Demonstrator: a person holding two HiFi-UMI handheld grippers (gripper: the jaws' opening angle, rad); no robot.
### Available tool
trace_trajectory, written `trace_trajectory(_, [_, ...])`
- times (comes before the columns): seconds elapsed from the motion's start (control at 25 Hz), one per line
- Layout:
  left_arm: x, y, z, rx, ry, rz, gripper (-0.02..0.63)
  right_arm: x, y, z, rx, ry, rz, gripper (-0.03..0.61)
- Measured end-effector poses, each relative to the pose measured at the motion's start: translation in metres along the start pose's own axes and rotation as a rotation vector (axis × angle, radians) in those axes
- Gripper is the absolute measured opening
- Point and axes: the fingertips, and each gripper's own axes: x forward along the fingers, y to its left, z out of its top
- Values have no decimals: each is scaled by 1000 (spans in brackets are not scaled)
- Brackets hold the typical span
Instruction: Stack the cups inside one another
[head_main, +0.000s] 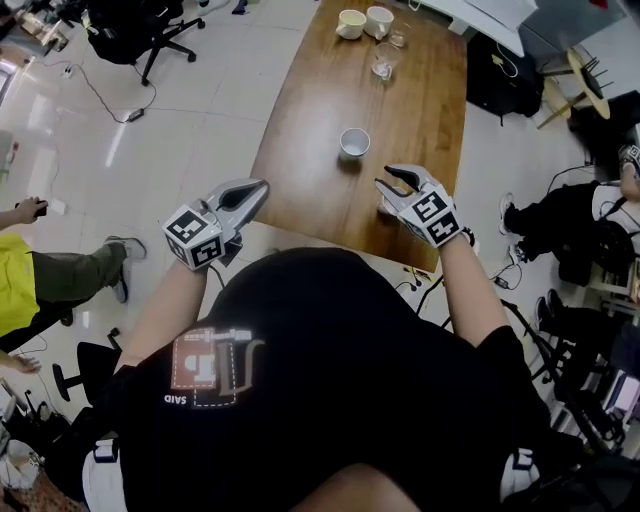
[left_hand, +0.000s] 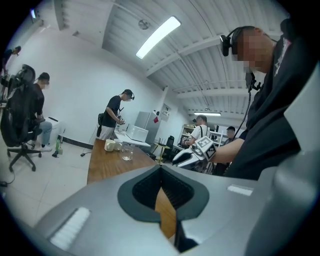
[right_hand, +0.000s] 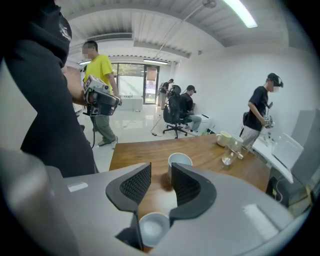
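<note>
A white cup (head_main: 354, 142) stands upright mid-table on the wooden table (head_main: 420, 120). In the right gripper view this cup (right_hand: 179, 161) sits just beyond the fingertips, and a second white cup (right_hand: 154, 226) stands lower, close under the jaws. My right gripper (head_main: 388, 180) hovers over the table's near edge, open with nothing between its pads (right_hand: 187, 186). My left gripper (head_main: 262, 187) is shut and empty, off the table's near left corner over the floor. Its jaws (left_hand: 161, 172) meet in the left gripper view.
Two cream mugs (head_main: 364, 22) and two clear glasses (head_main: 386, 60) stand at the table's far end. An office chair (head_main: 140, 30) and a cable lie on the floor to the left. A seated person (head_main: 60, 275) is at the left, bags and chairs at the right.
</note>
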Motion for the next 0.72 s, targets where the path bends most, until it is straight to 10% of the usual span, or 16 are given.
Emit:
trace_trajectory(0.52, [-99, 29, -32, -17, 26, 196, 2, 145, -20, -52, -449, 527, 120, 171])
trace_trajectory(0.72, [-113, 34, -36, -26, 45, 212, 2, 155, -24, -50, -459, 545, 86, 39])
